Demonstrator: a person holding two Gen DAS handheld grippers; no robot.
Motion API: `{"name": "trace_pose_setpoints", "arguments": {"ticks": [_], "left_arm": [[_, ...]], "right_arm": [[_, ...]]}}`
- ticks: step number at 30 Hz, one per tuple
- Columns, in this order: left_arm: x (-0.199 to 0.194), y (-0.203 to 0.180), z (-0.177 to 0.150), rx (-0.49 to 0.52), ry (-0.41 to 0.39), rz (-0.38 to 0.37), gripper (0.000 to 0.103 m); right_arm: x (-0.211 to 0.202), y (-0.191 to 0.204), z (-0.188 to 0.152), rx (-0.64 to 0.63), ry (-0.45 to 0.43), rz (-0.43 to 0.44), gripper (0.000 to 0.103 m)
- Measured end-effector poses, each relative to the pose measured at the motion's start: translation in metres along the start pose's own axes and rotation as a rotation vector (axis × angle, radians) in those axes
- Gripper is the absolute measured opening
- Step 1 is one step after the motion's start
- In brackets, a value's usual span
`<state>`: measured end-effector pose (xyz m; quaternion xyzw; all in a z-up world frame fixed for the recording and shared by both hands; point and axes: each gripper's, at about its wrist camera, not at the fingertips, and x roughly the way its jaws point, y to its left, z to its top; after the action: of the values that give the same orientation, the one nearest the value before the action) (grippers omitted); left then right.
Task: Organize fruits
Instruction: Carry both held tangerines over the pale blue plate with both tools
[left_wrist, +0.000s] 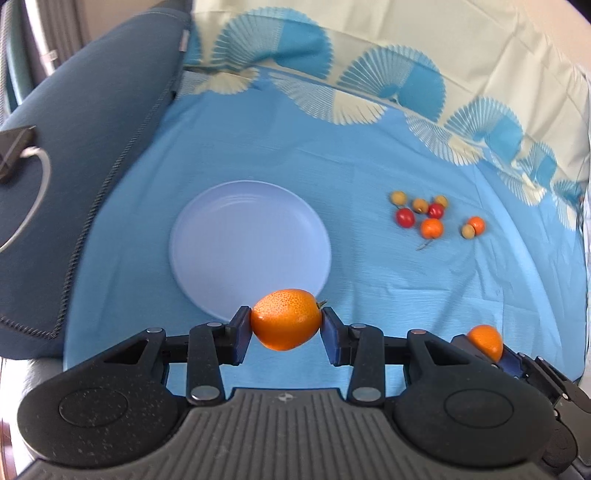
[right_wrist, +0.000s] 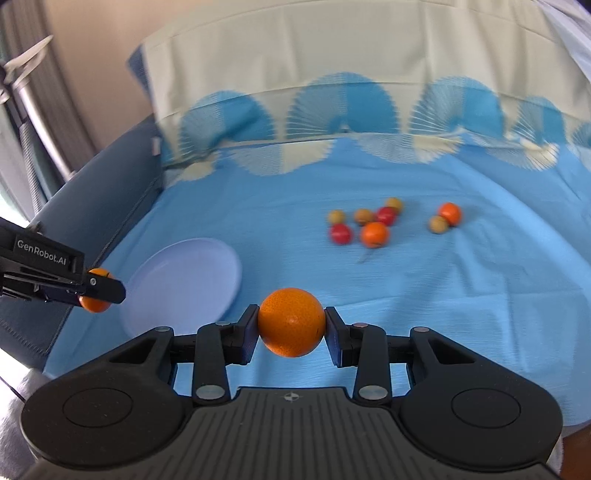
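Oranges (left_wrist: 286, 319), round, dimpled, glossy

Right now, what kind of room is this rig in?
Probably a home living space, not a lab: a table under a fan-print blue tablecloth, a padded blue chair beside it, a plate and loose small fruits on the cloth.

Woven blue cloth (left_wrist: 369, 162) with fine creases and a matt finish, printed with paler fan shapes, spread under a smooth, softly glossy pale-blue plate (left_wrist: 249, 247) that looks like plastic. Pitted, shiny orange peel on the fruit (left_wrist: 286, 319) pinched in the left gripper (left_wrist: 286, 325), and the same dimpled gloss on the orange (right_wrist: 291, 322) in the right gripper (right_wrist: 291, 326). Matt black plastic gripper bodies, finely speckled, with dull silver metal pins at the joints and ribbed grey panels.
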<state>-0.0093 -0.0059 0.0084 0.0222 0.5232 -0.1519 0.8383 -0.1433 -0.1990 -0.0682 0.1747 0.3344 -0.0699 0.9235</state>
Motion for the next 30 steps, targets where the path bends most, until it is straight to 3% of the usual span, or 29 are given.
{"name": "trace_pose_setpoints", "arguments": {"ticks": [14,30], "left_arm": [[-0.022,0.062,-0.005,-0.081,-0.053,-0.034,0.044],[0.041,0.073,0.034,-0.062,-0.019,-0.008,0.044]], "right_arm": [[-0.003,0.081,-0.001,-0.1,0.026,0.043,0.039],[0.07,0.106,0.018,-0.145,0.07,0.064,0.039]]}}
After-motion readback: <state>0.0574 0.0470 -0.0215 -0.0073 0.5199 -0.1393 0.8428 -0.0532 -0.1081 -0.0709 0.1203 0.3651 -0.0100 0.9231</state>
